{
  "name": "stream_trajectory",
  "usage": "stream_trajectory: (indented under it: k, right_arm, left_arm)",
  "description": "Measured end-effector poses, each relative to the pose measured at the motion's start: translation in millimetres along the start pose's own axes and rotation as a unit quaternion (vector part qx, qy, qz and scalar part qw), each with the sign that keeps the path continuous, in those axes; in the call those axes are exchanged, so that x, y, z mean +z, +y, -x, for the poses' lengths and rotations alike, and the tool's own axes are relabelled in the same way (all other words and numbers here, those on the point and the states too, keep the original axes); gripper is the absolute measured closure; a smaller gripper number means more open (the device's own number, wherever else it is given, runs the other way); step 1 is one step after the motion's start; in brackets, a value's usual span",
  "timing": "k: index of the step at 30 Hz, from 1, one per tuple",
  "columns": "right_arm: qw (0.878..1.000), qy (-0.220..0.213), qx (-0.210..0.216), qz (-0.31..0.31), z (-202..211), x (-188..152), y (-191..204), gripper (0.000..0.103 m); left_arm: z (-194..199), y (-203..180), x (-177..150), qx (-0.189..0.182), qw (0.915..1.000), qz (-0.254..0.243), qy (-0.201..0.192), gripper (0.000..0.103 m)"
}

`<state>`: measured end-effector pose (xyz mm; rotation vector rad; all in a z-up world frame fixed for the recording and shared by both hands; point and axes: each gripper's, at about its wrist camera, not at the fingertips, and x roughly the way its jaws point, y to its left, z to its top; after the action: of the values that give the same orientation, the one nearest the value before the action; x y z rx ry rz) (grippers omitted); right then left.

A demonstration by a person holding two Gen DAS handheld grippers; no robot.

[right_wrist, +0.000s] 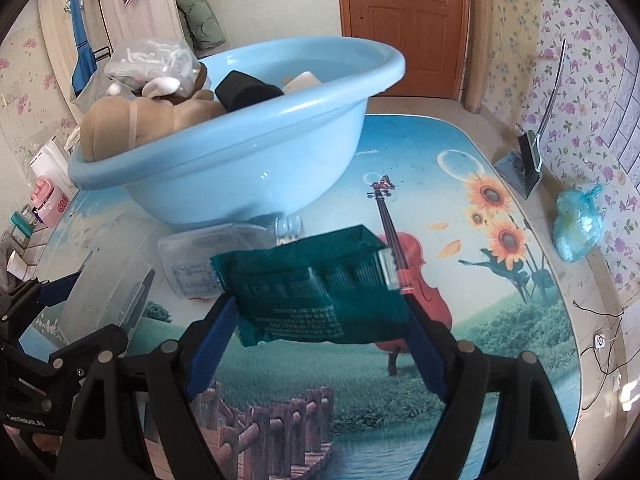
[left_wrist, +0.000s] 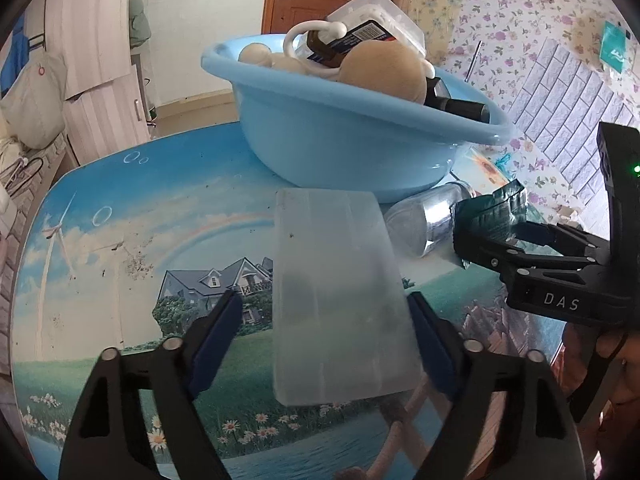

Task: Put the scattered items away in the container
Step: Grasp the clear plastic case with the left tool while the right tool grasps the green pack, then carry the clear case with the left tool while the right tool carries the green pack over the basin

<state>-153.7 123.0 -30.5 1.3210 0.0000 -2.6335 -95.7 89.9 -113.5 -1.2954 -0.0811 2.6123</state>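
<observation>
Blue basin (left_wrist: pixel 344 148) heaped with clutter

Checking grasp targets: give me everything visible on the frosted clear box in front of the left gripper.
The frosted clear box is a flat, translucent, plastic-looking rectangular case with faint lengthwise ridges and a few dark specks. It lies on the picture-printed table, long side pointing toward the blue basin, which it reaches or nearly reaches. Its near end sits between the left gripper fingers; the right pad is at its edge, the left pad stands apart. A clear bottle lies just beside it.
</observation>
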Motion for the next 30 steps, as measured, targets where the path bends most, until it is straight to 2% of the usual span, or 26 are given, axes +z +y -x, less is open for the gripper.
stream_trajectory:
  k: [1,2,3,7,9,12,18,30]
  right_arm:
    - [1.0,-0.001,0.002,0.002,0.4,-0.8,1.3,0.022]
    - [1.0,-0.002,0.003,0.004,0.6,0.0,2.2,0.025]
    - [1.0,-0.005,0.002,0.01,1.4,-0.2,4.5,0.033]
    - [1.0,-0.007,0.006,0.024,3.1,-1.6,9.8,0.048]
    - [1.0,-0.008,0.009,0.027,4.5,-2.4,8.9,0.065]
    - [1.0,-0.008,0.014,0.026,6.2,-3.3,7.7,0.082]
    - [1.0,-0.012,0.017,0.014,10.3,-4.4,1.9,0.094]
    - [0.999,-0.05,0.015,-0.006,33.3,0.4,-5.2,0.095]
  left_arm:
    - [0.6,-0.8,0.1,0.002,1.0,-0.003,-0.001,0.038]
    - [1.0,-1.2,0.4,0.001,1.0,-0.007,0.0,0.041]
    - [1.8,-1.0,0.4,0.0,1.0,-0.007,0.001,0.041]
    - [4.7,2.1,-1.5,-0.01,0.9999,-0.001,-0.001,0.042]
    - [6.0,4.7,-2.8,-0.01,0.9999,0.001,-0.002,0.042]
    - [8.2,8.6,-4.4,-0.008,0.9999,0.007,-0.005,0.042]
    - [16.8,17.7,-7.3,-0.003,0.9997,0.02,-0.015,0.042]
    - [45.3,35.5,-1.6,0.006,0.9979,0.034,-0.055,0.042]
